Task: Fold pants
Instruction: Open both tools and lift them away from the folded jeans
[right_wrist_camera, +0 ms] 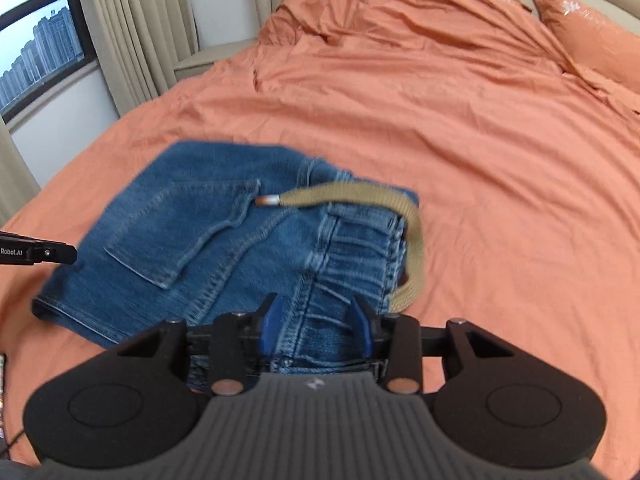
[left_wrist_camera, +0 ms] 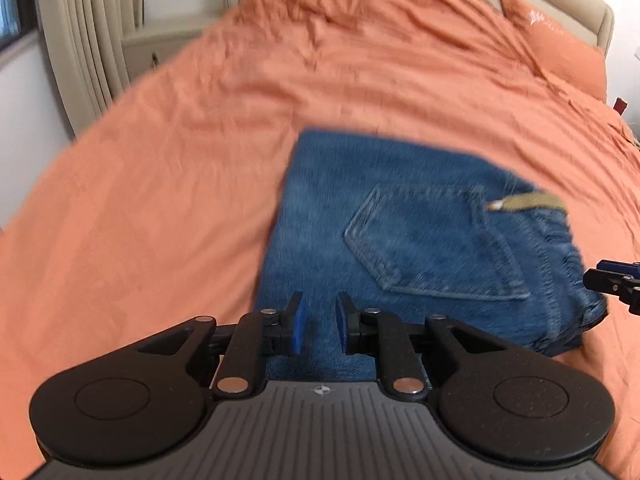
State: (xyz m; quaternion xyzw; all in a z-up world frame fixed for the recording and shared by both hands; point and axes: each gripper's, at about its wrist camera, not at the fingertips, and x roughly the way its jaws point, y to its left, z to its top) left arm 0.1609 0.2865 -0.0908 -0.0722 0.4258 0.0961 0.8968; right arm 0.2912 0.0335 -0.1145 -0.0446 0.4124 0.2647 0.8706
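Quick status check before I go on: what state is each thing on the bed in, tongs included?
Jeans: folded into a compact stack, back pocket up, lying on the bed.
Belt: threaded at the waistband, its loose end lying across the jeans.
Bedspread: wrinkled, spread over the bed.
Pillow: at the headboard, in its case.
Left tongs: open, nothing between them.
Right tongs: open above the waistband, nothing gripped.
Curtain: drawn aside.

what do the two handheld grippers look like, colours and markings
Both look alike. The left gripper and right gripper have black linkage arms with silver pivot pins, blue pads inside the fingertips, two round black discs and a ribbed grey body bearing a small emblem. White "Robot.AI" lettering shows on the left one's side. No sleeves visible.
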